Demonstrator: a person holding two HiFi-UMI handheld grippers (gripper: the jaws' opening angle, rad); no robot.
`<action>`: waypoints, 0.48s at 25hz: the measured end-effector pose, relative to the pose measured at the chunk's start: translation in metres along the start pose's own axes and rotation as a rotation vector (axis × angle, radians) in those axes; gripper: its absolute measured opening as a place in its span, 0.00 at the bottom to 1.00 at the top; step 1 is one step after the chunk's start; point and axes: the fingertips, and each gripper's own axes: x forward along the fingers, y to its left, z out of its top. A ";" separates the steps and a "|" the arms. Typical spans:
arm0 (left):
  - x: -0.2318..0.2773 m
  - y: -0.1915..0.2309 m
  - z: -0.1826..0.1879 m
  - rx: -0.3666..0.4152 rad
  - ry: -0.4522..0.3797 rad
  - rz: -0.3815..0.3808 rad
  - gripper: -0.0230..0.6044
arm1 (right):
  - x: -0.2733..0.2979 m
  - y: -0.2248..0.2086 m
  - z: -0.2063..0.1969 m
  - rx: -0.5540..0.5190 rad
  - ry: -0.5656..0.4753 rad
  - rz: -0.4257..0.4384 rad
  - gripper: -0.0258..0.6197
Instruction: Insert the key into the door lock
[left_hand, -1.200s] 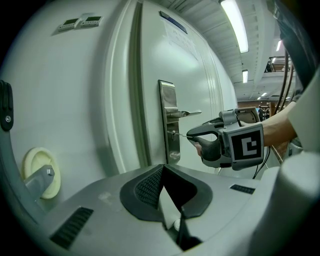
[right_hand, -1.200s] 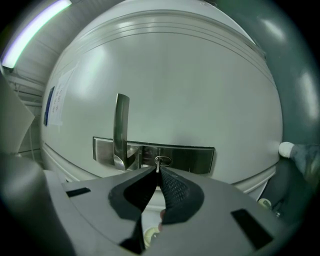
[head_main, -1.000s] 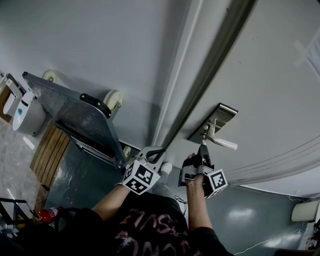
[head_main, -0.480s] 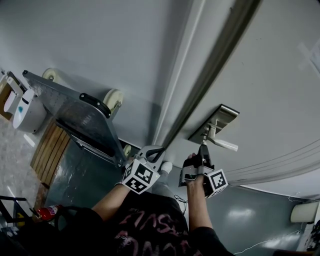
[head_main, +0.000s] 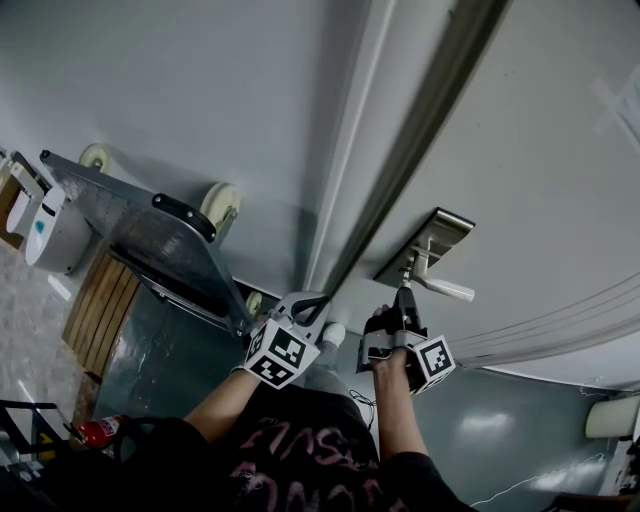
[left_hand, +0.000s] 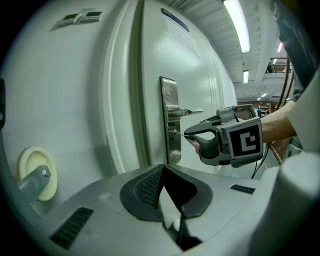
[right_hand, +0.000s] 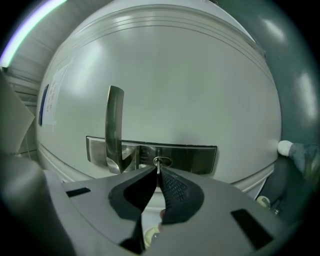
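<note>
In the right gripper view my right gripper (right_hand: 158, 172) is shut on a small metal key (right_hand: 158, 166). The key's tip is at the round lock cylinder (right_hand: 162, 161), in the steel lock plate (right_hand: 195, 157) on the white door. How deep the key sits I cannot tell. The lever handle (right_hand: 114, 127) hangs beside the cylinder. From the side, the right gripper (left_hand: 188, 134) points level at the lock plate (left_hand: 169, 107), with the key (left_hand: 179, 133) bridging the gap. My left gripper (left_hand: 163, 167) is shut and holds nothing; it hangs back to the left of the door edge, as the head view shows (head_main: 312, 304).
A metal platform cart (head_main: 165, 250) with pale wheels (head_main: 222, 203) leans against the wall left of the door frame (head_main: 350, 150). One wheel (left_hand: 34, 172) shows close to the left gripper. A red fire extinguisher (head_main: 95, 431) lies on the floor at the lower left.
Both grippers stay where they were, with the key at the lock. Only the head view has shifted slightly.
</note>
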 end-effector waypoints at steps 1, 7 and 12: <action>0.000 0.000 0.000 0.000 0.001 -0.002 0.06 | 0.000 0.000 0.000 0.003 -0.001 0.000 0.16; 0.001 0.001 0.001 0.000 0.001 -0.009 0.06 | 0.002 0.000 0.001 0.005 -0.005 -0.001 0.16; 0.002 0.000 0.000 0.000 0.005 -0.015 0.06 | 0.003 0.000 0.001 0.012 -0.007 0.002 0.16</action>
